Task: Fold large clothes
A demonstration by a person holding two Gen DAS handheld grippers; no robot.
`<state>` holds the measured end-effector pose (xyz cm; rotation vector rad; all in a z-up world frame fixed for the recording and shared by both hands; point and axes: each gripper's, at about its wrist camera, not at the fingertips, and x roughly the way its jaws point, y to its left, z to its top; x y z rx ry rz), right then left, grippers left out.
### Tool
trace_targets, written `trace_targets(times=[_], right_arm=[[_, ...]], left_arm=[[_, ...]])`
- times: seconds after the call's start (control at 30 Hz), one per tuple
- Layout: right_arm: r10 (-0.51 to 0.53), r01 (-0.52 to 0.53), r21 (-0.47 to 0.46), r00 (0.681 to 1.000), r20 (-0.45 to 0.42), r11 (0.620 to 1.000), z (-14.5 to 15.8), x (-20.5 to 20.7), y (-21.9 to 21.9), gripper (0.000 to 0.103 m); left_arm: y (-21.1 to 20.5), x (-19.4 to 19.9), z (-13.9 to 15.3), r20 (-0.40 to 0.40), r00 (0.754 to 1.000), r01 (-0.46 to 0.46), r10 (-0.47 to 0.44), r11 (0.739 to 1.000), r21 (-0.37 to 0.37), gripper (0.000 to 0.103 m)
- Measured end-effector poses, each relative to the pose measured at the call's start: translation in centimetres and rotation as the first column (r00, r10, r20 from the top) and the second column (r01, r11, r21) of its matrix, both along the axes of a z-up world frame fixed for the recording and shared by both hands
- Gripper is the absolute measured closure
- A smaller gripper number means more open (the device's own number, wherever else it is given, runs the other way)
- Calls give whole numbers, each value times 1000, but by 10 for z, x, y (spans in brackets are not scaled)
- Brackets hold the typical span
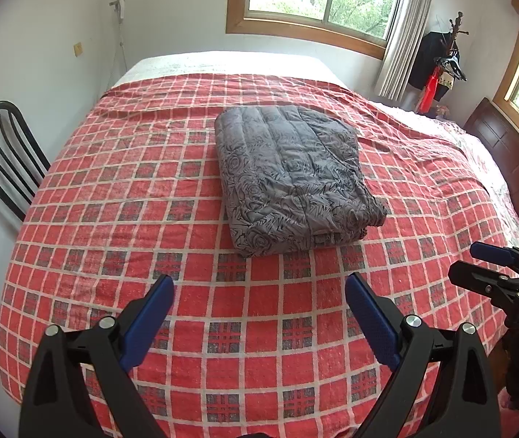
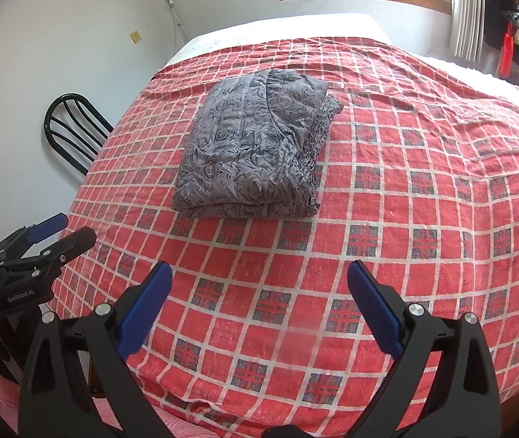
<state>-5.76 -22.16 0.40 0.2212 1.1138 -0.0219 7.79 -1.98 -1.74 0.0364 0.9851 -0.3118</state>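
Left wrist view is showing the left hand-held gripper [image 1: 259,314] hanging over the near part of the bed [image 1: 77,219] with its jaws apart and nothing between them. The right hand-held gripper [image 2: 259,303] is likewise gaping wide and carrying nothing. The grey quilted garment [image 1: 292,179] is lying folded into a thick bundle at the middle of the red checked bedspread [image 2: 405,219], well apart from both tools. The layers along its right edge are looking loose and uneven, so a nudge or a one-sided pinch there is likely to be spilling the stack open. A low pass is also risking dragging the bedspread.
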Motion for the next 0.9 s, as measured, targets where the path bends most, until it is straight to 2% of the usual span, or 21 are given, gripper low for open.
trace_targets(times=[0.9], right_arm=[[-4,4,0,1000,-4,1000,-4,-1,-1,7]], left_arm=[[-1,0,-1,-1,1000,24,-24,1000,4,8]])
